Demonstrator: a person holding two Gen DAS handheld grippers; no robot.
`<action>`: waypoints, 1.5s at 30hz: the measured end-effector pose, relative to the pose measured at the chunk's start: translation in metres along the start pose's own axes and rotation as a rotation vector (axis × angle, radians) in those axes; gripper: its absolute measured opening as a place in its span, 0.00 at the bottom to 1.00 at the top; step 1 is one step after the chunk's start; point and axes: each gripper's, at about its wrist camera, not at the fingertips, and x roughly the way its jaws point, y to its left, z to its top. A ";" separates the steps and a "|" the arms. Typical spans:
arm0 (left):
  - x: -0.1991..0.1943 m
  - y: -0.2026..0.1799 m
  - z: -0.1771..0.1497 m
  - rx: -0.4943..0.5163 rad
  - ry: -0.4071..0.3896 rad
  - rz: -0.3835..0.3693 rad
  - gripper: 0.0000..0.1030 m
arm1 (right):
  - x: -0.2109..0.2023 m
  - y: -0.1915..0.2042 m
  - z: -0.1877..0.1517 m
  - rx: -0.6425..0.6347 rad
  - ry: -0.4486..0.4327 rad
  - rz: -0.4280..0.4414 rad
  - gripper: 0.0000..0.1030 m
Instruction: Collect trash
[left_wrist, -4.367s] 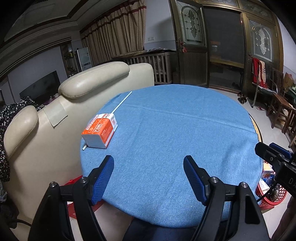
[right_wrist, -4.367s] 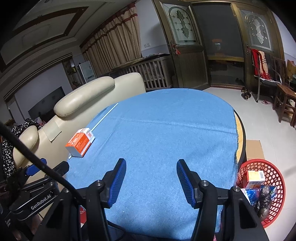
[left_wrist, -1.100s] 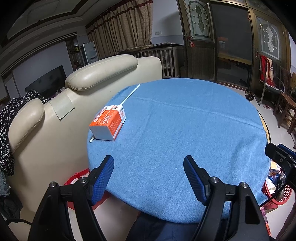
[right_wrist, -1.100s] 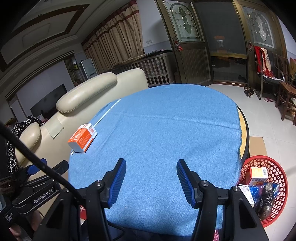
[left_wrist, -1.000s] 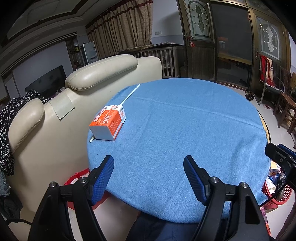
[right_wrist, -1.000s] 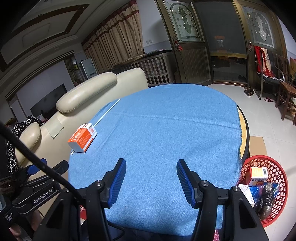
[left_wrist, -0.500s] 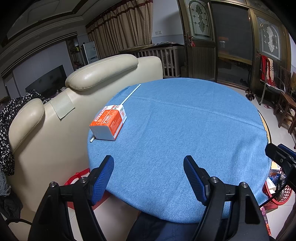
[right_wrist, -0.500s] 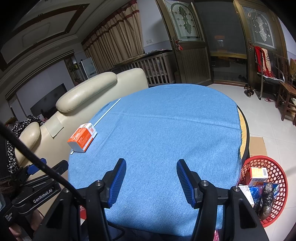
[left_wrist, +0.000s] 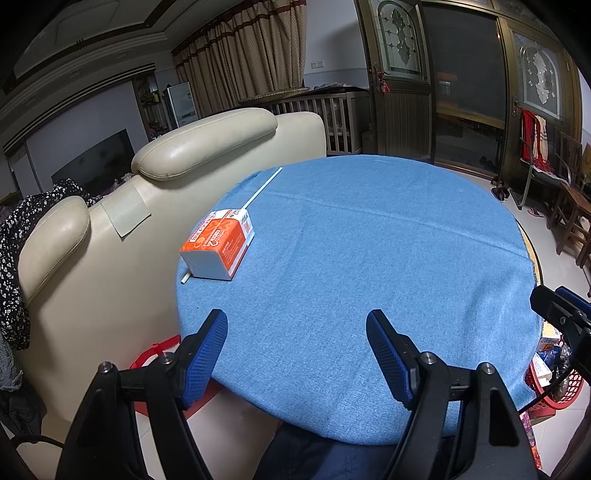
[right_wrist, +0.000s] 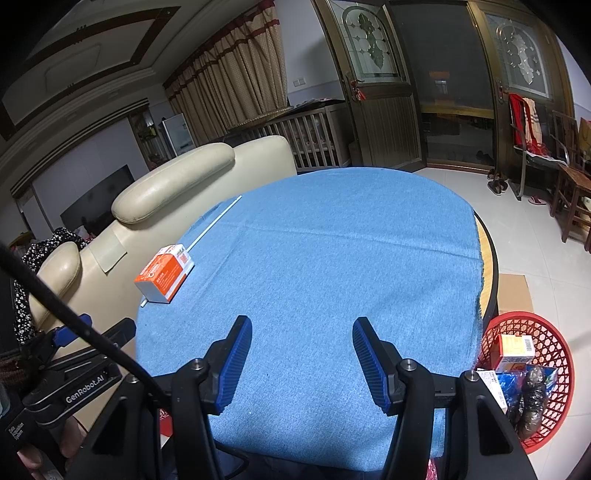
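In the left wrist view, the left tool (left_wrist: 295, 345) is hovering over the near edge of the blue tabletop (left_wrist: 369, 258), its jaws standing wide with nothing between them. The orange carton (left_wrist: 218, 243) is lying on its side at the tabletop's left edge, well beyond the tool, resting on a thin white stick (left_wrist: 258, 188) that is running along that edge. The carton is looking light, stiff and probably empty, so it is likely asking for a gentle pinch across its two long orange faces; a hard squeeze is risking a crushed wall.

In the right wrist view, the right tool (right_wrist: 302, 360) is also hanging over the tabletop's near edge, moderately open and empty. The red basket (right_wrist: 554, 339) is sitting on the floor right of the tabletop, holding other trash.
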 end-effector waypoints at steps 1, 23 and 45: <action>0.000 0.000 0.000 -0.001 0.000 0.000 0.76 | 0.000 0.000 0.000 -0.001 -0.001 0.000 0.60; 0.000 0.001 -0.002 -0.008 0.009 0.006 0.76 | -0.001 0.001 0.001 -0.004 -0.004 -0.002 0.60; 0.001 0.002 -0.006 -0.014 0.020 0.006 0.76 | -0.001 0.002 0.000 -0.007 -0.004 -0.005 0.60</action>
